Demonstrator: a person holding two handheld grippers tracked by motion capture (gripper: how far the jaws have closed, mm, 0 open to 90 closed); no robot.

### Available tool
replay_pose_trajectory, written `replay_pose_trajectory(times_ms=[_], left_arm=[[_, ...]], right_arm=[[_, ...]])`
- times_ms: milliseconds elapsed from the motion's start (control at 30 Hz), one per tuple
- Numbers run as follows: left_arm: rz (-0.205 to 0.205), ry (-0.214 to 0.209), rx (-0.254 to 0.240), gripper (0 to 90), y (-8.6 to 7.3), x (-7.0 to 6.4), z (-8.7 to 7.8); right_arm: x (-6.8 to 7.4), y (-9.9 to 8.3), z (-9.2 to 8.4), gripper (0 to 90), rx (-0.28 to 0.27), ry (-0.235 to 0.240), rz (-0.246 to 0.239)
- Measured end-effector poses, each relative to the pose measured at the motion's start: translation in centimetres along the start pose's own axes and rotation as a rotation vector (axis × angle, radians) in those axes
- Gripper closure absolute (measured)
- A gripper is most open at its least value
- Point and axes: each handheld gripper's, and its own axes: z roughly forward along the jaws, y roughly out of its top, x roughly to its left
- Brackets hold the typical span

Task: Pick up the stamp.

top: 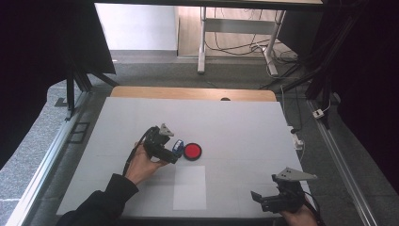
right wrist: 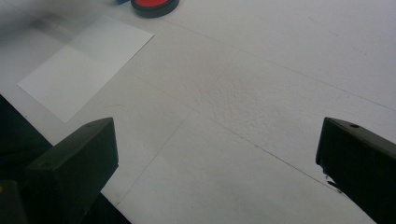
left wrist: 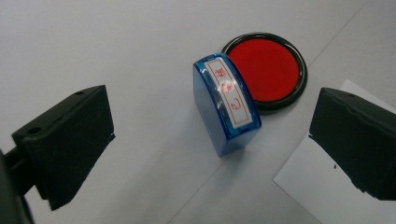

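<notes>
Now the left gripper (left wrist: 210, 140), spread wide, points down at the blue stamp (left wrist: 226, 108), while the right gripper (right wrist: 215, 172) rests spread

The stamp (left wrist: 227, 103) is glossy translucent blue plastic with a paper label; the ink pad (left wrist: 266, 69) just beside it — matt red in a shiny black rim; the paper sheet (left wrist: 317, 189) smooth, the table (right wrist: 261, 93) finely grained.

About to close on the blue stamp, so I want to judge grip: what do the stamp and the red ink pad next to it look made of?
Blue stamp: seems glossy translucent hard plastic, with glare on its edges and a paper-like label.
Red ink pad: matte red surface, probably inked felt or foam, in a shiny black rim that looks like plastic or metal.
</notes>
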Motion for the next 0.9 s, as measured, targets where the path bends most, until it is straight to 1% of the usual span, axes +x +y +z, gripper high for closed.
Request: replay_pose_trajectory(times_ms=[67,167,233,300,467,600,733,900], left_arm=[[0.002,0.009,0.006,1.1,0.2,0.0,0.5],[0.013,0.018,0.023,5.2,0.5,0.0,1.0],[0.013,0.013,0.028,10.0,0.6,0.0,1.2],[0.008,0.021,0.031,15.4,0.8,0.1,1.3],[-0.007,-0.010,0.027,30.2,1.0,0.2,1.2],[-0.017,-0.019,0.040,40.3,1.1,0.2,1.2],[-0.029,-0.034,0.048,47.3,1.2,0.2,1.3],[-0.042,-0.048,0.065,52.5,1.3,0.2,1.3]], right_arm=[[0.0,0.0,0.0,0.0,0.000,-0.001,0.000],[0.0,0.0,0.0,0.0,0.000,-0.001,0.001],[0.0,0.0,0.0,0.0,0.000,-0.001,0.001],[0.0,0.0,0.0,0.0,0.000,0.000,0.001],[0.0,0.0,0.0,0.0,-0.001,0.001,0.000],[0.0,0.0,0.0,0.0,0.000,0.000,0.000],[0.0,0.0,0.0,0.0,0.000,-0.001,0.000],[0.0,0.0,0.0,0.0,0.001,-0.001,-0.002]])
